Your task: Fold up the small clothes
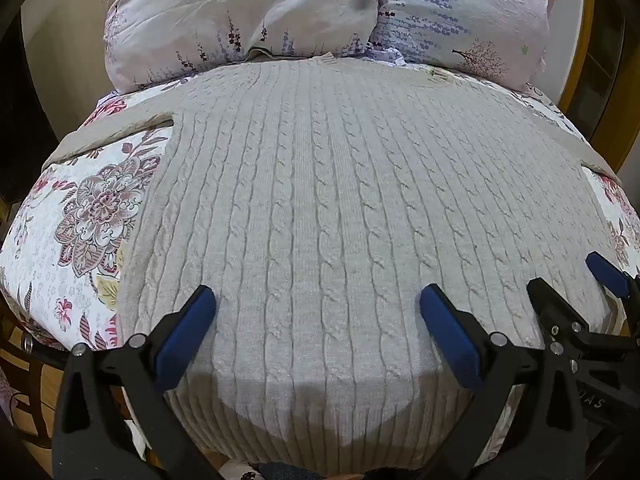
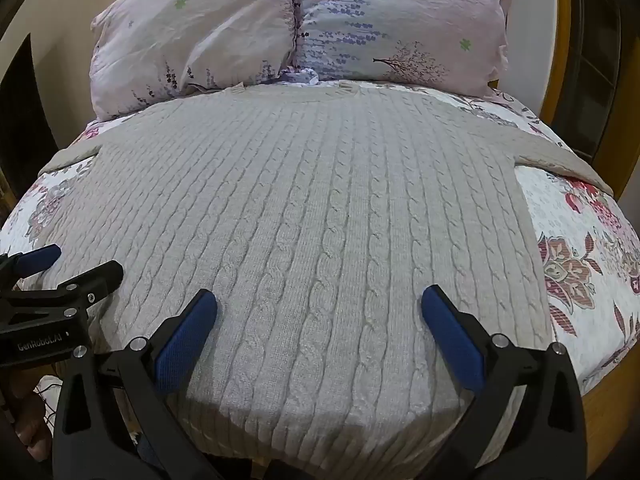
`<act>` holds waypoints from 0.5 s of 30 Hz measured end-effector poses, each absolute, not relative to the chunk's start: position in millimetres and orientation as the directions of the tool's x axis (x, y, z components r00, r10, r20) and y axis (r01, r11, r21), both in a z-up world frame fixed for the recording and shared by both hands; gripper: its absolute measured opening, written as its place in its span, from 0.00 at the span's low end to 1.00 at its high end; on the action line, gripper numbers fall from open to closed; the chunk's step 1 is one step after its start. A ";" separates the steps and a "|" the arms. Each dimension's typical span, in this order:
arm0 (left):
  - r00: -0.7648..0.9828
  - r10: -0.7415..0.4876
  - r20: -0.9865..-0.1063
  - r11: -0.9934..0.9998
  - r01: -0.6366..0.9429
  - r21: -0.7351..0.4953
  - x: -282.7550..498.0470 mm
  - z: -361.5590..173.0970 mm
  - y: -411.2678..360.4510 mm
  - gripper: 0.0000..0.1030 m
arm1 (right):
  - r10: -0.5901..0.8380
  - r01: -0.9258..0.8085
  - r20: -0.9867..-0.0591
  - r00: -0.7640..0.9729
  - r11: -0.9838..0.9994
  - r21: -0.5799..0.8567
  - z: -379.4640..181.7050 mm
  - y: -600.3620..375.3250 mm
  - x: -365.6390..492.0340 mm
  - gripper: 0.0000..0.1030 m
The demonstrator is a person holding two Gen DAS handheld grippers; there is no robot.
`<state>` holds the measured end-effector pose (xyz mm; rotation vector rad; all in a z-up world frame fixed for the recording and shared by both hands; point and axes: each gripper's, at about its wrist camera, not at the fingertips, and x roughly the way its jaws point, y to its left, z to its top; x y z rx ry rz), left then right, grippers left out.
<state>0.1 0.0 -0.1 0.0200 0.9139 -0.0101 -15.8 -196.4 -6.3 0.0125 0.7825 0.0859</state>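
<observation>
Sweater (image 1: 320, 208) lying flat, hem near, collar far against pillows (image 1: 248, 20) | risk: loose cable knit likely stretching or bunching if pinched unevenly | left gripper (image 1: 318, 312) hovering, jaws wide apart, holding nothing | right gripper (image 2: 320, 312) likewise, empty | floral quilt (image 1: 80, 208) lying beneath.

Left cuff of the pale grey cable-knit sweater (image 1: 320, 208) lost past the bed's edge; right sleeve end likewise out of sight in the right wrist view. Hem drooping over the near edge, cut off at the bottom. Floral quilted bedspread (image 1: 80, 216) mostly covered. Lavender-print pillows (image 2: 280, 28) cropped at the top
</observation>
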 end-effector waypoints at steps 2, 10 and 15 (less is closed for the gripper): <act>0.612 0.000 -0.791 1.000 0.018 0.014 0.0 0.0 -0.1 0.98 | 0.082 -0.072 -0.704 0.705 0.996 0.043 -6.3 -196.3 -15.7 0.99; 0.612 0.001 -0.791 1.000 0.017 0.014 0.2 0.0 0.2 0.98 | 0.081 -0.073 -0.706 0.704 0.996 0.042 -6.2 -196.2 -15.6 0.99; 0.612 0.002 -0.791 1.000 0.017 0.016 0.1 0.0 0.0 0.98 | 0.082 -0.073 -0.706 0.703 0.996 0.043 -6.2 -196.3 -15.6 0.99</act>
